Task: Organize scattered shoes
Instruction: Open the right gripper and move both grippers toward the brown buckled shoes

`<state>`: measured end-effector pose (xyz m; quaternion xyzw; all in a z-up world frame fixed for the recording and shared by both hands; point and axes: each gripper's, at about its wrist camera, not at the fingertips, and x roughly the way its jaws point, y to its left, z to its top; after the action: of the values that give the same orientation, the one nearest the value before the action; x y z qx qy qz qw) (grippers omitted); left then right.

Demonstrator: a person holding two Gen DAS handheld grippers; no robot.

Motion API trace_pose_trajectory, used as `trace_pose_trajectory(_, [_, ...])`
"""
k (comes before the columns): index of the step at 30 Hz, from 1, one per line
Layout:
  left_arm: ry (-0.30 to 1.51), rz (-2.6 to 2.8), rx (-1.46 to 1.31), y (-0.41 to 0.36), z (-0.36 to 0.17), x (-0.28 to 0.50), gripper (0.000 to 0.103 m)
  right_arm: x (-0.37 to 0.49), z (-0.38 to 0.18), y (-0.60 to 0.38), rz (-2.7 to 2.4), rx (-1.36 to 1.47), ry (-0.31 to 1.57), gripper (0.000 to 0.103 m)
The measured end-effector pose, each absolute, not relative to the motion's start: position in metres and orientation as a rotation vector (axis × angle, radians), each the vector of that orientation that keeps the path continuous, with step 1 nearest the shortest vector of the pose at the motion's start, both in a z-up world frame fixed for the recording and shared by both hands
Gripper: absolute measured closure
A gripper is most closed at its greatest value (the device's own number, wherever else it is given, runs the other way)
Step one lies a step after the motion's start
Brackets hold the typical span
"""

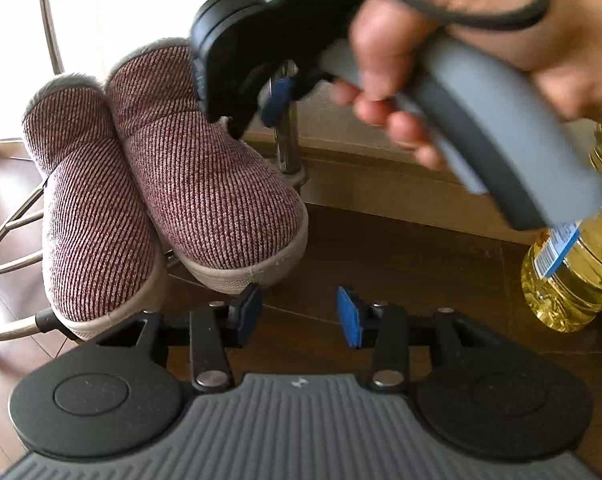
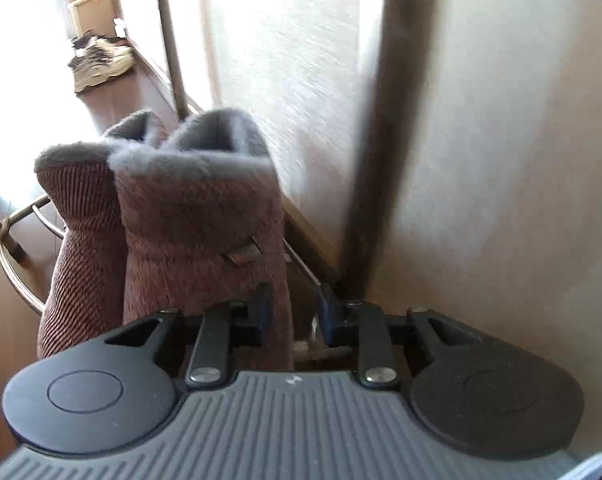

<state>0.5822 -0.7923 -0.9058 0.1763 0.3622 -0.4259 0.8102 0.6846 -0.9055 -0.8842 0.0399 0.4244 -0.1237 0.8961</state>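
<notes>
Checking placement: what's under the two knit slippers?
The slippers lie side by side on curved metal rack bars, above the dark wood floor. How many bars carry them is hidden beneath the soles.

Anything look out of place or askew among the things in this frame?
One oddity: a bottle of cooking oil stands on the wooden floor near the shoe rack, not a shoe-area item. The two knit slippers sit side by side, touching, toes hanging past the rack's front rail.

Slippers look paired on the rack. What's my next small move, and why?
Probably ease the right gripper back from the heel: both slippers already sit side by side on the wire rack, and the left gripper is open, holding nothing.
</notes>
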Motion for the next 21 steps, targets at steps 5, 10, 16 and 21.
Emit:
trace_pose_trajectory(5, [0.803,-0.876,0.371,-0.793,-0.910,0.588,0.055,0.692,-0.881,-0.905,-0.250,0.081,0.888,0.087])
trace_pose_trajectory(10, [0.942,-0.823,0.329,-0.773,-0.885,0.572,0.056,0.645,-0.847,-0.911,-0.284,0.182,0.955,0.072])
trace_pose_trajectory(16, [1.161,-0.706,0.254,-0.715,-0.793,0.524,0.055,0.553,-0.782,-0.895,-0.275,0.284,1.262,0.067])
trace_pose_trajectory(21, [1.300,-0.516,0.172,-0.637,-0.653,0.475,0.050,0.481,-0.670,-0.859,-0.259,0.344,1.443,0.054])
